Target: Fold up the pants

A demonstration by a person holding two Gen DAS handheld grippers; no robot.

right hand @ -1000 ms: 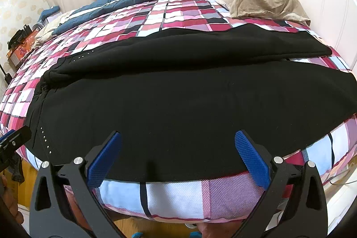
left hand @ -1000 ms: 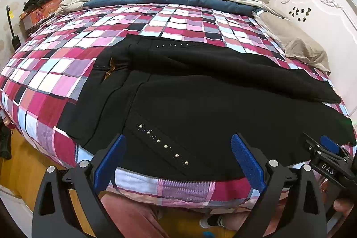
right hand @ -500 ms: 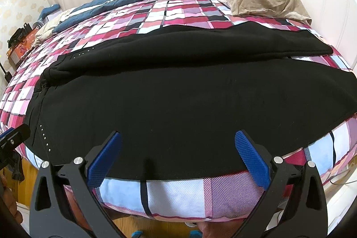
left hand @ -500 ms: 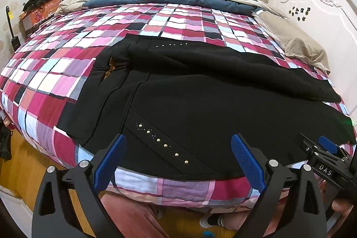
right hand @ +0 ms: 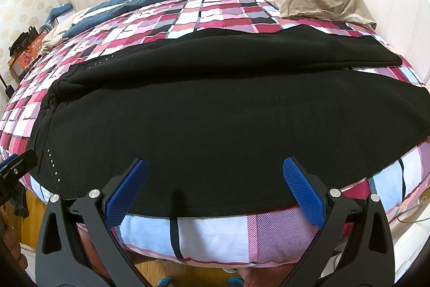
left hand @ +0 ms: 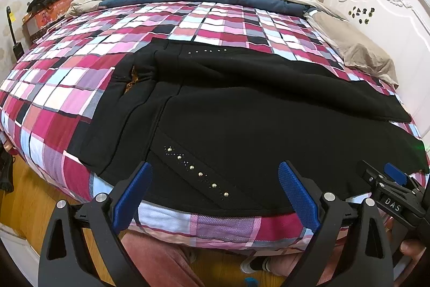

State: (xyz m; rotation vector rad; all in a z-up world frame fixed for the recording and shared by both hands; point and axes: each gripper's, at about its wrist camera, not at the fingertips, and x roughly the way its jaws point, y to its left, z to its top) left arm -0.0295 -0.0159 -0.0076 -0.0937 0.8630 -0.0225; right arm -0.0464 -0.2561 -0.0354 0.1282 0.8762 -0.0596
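Where plaid quilting shows, matte pants (left hand: 268, 114).

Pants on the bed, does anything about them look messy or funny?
A little. The black pants lie spread on the checked bedspread, but the waist end is bunched, showing an orange-brown patch. Both tongs hang open, touching nothing.

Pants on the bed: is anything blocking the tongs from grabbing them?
Nothing visible is. The black pants lie spread on the checked bedspread with nothing on top. Both the left tongs and right tongs hang open just off the near edge, with only air between them and the cloth.
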